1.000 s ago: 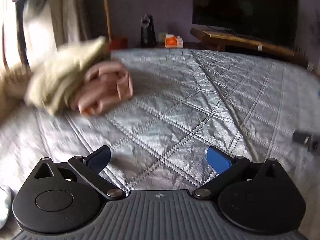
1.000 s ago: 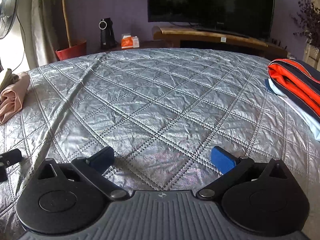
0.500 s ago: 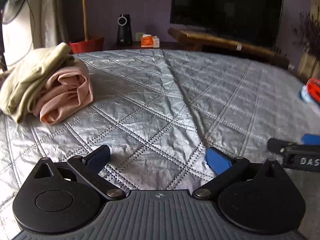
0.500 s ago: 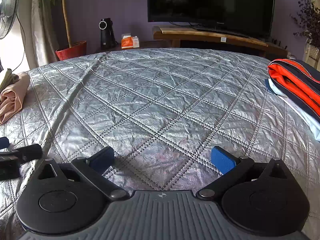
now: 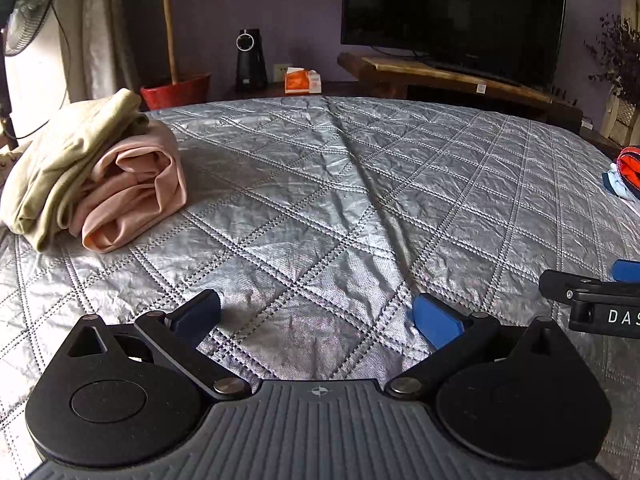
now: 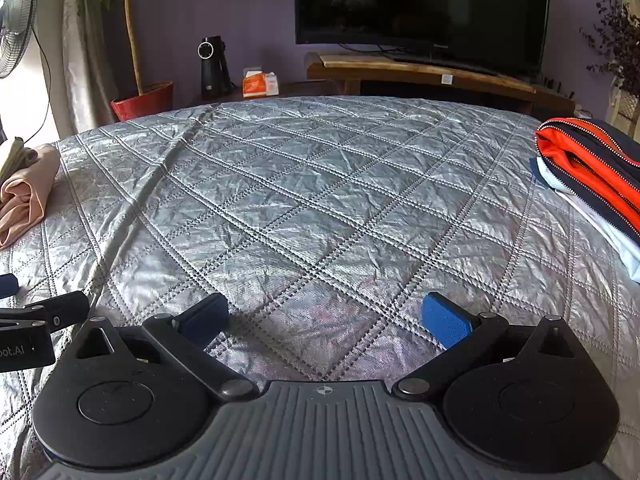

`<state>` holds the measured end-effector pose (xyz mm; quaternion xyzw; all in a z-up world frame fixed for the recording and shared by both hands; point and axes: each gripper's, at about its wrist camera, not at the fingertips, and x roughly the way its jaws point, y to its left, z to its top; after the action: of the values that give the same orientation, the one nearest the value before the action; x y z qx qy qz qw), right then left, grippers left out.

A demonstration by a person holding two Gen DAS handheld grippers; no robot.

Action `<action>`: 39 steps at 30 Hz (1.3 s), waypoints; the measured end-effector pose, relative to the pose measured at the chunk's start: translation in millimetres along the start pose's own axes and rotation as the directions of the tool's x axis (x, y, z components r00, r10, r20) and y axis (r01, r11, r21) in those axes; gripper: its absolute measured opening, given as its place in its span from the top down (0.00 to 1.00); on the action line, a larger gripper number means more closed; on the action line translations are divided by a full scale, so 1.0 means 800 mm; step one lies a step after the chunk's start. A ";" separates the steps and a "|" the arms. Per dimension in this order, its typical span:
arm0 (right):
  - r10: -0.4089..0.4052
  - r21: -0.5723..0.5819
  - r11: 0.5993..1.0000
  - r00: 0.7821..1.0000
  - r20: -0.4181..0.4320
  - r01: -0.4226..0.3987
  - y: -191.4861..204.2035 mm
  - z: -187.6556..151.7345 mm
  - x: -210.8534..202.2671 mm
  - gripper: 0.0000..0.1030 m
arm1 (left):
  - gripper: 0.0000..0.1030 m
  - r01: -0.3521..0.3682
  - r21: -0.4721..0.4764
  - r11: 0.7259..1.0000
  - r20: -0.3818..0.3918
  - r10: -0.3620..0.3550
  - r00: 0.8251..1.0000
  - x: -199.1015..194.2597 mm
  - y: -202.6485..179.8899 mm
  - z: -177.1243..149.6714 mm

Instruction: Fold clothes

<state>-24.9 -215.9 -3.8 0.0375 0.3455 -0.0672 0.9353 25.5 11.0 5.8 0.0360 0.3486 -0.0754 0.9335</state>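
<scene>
Left wrist view looks forward over a silver quilted bedspread (image 5: 320,200), with the left gripper (image 5: 318,316) held low and level just above the fabric, its two blue pads (image 5: 434,318) spread wide with nothing between them. At the left side of the bed lies a pile of folded clothes: an olive garment (image 5: 60,164) draped over a pink garment (image 5: 132,196), both resting on the quilt and well apart from the gripper. At the right edge of this view one black finger of the right gripper (image 5: 588,300) pokes in, level with the left one and just beside it; most of its body is cut off by the frame.

From the right wrist view, the right gripper (image 6: 326,316) sits in the same low, forward-pointing pose, jaws wide apart and empty over bare quilt. A striped orange and navy garment (image 6: 588,160) lies folded on a white garment (image 6: 612,236) at the right side of the bed, partly cut off by the frame. The pink garment shows only as a sliver at the far left. A television (image 6: 420,12), a potted plant (image 6: 140,100) and a fan (image 6: 16,24) stand beyond the bed. No hand or sleeve is visible in either view.
</scene>
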 end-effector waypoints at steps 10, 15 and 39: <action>0.000 0.000 1.000 1.000 0.000 0.000 0.001 0.001 0.002 0.00 | 0.00 -0.001 0.001 1.000 0.007 0.001 1.000 0.000 -0.002 0.000; 0.000 0.000 1.000 1.000 0.000 0.000 0.001 0.001 0.002 0.00 | 0.00 -0.001 0.001 1.000 0.007 0.001 1.000 -0.001 -0.002 0.000; 0.000 0.001 1.000 1.000 0.000 0.000 0.001 0.001 0.001 0.00 | 0.00 -0.007 0.008 1.000 0.003 0.007 1.000 0.000 -0.003 -0.001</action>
<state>-23.4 -215.3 -3.7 0.0381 0.3456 -0.0673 0.9352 24.5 8.9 5.1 0.0409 0.3467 -0.0734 0.9342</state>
